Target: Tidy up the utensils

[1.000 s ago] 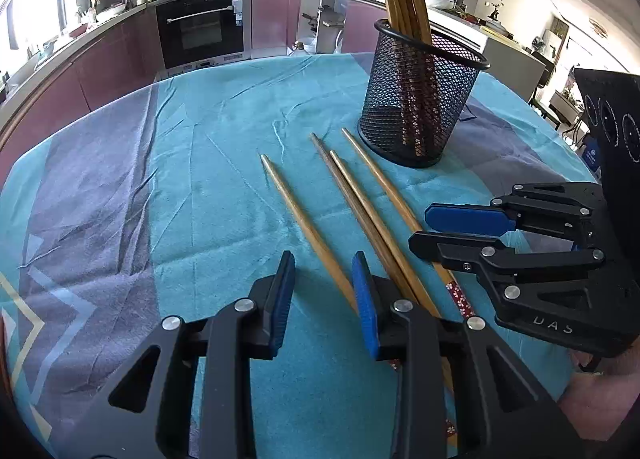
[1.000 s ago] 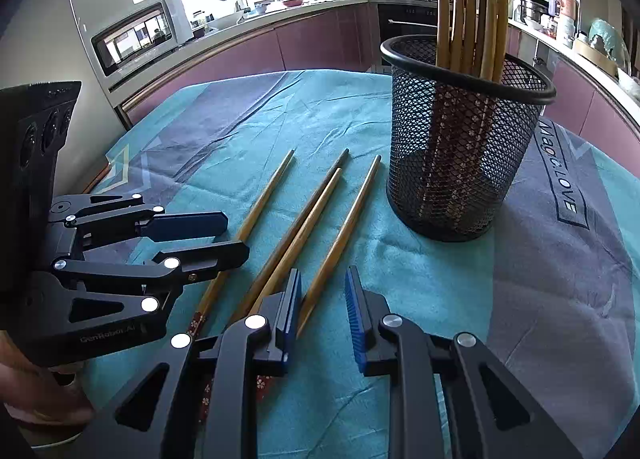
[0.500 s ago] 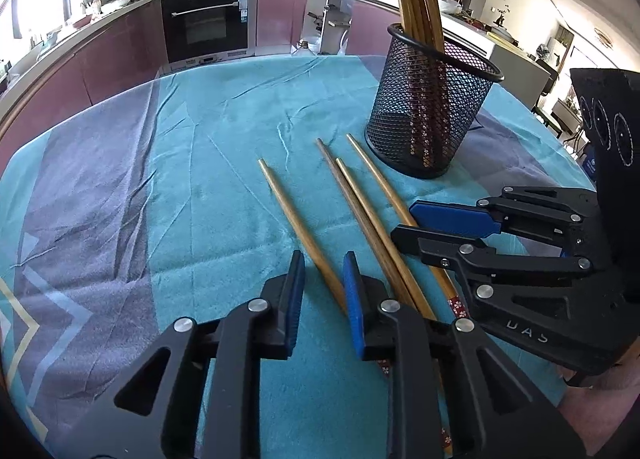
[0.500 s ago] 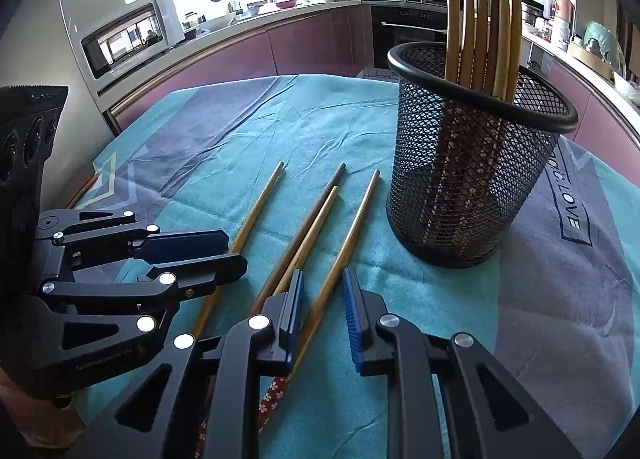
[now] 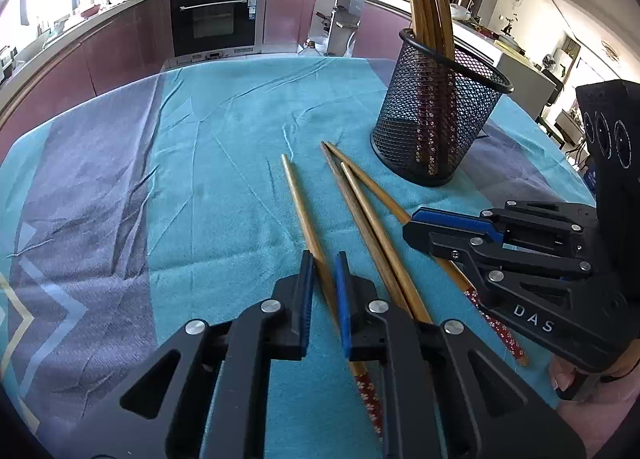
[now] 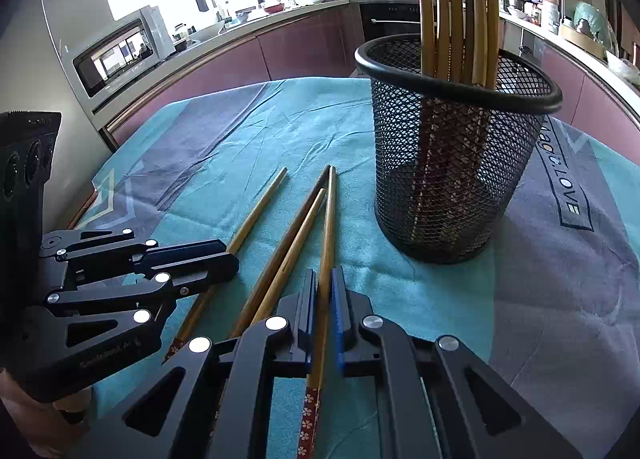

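The left gripper (image 5: 323, 271) is clamped on the leftmost chopstick (image 5: 298, 197). The right gripper (image 6: 324, 283) is clamped on the chopstick nearest the mesh cup (image 6: 329, 219). Two more chopsticks (image 6: 294, 227) lie between these, left of the mesh cup (image 6: 452, 163). The cup stands upright on the teal tablecloth (image 5: 224, 187), holding several chopsticks.

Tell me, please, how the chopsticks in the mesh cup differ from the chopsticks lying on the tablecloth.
The chopsticks in the mesh cup stand nearly upright, leaning on the rim; the chopsticks on the tablecloth lie flat. The cup's set is bunched together, while the loose ones fan apart, one in the left gripper and one in the right gripper. Both sets share tan shafts and red flowered ends.
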A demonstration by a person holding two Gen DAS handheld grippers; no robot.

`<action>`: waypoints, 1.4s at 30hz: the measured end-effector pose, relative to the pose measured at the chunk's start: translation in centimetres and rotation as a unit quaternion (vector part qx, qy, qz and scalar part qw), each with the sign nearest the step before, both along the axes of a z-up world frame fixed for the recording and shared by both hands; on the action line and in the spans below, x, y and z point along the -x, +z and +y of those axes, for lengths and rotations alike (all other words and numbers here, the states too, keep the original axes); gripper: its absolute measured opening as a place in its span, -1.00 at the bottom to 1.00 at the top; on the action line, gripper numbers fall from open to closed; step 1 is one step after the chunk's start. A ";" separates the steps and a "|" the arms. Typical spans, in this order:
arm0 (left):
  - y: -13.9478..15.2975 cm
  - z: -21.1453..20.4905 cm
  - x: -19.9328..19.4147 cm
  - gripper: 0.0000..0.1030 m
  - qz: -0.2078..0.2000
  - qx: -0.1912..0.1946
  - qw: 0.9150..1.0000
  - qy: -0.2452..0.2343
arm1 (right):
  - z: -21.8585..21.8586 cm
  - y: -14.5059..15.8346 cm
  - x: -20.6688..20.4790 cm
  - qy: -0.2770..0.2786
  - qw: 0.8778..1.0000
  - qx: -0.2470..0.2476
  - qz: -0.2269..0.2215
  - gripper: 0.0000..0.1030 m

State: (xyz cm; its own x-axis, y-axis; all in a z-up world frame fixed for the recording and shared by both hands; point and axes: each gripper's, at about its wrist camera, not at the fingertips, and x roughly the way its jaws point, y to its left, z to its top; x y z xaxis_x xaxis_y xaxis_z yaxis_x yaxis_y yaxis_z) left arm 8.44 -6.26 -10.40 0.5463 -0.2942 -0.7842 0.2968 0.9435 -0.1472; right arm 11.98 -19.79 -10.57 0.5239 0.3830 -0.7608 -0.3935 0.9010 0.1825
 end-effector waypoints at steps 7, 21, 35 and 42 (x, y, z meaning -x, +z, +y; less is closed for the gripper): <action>0.0 0.3 -0.1 -0.85 0.004 0.008 1.000 0.009 | -0.9 0.4 0.2 -0.002 1.000 -0.011 0.002 -0.90; 2.2 0.8 0.8 -0.85 -0.017 0.028 0.999 0.010 | -2.4 3.4 2.0 0.018 0.998 -0.058 -0.030 -0.90; 6.0 1.2 1.9 -0.85 -0.055 0.055 0.997 0.001 | -4.0 6.7 3.1 0.013 0.993 -0.089 -0.071 -0.90; 8.1 1.5 2.6 -0.85 -0.073 0.078 0.994 -0.009 | -4.9 8.0 3.6 0.006 0.991 -0.100 -0.094 -0.89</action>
State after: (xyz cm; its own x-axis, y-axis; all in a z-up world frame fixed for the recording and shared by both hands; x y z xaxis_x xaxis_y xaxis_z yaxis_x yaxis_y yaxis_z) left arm 5.81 -4.79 -2.28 0.6445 -0.4167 -0.6410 0.3419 0.9070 -0.2459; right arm 8.41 -24.69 -2.57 0.6435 0.5228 -0.5591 -0.4470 0.8496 0.2798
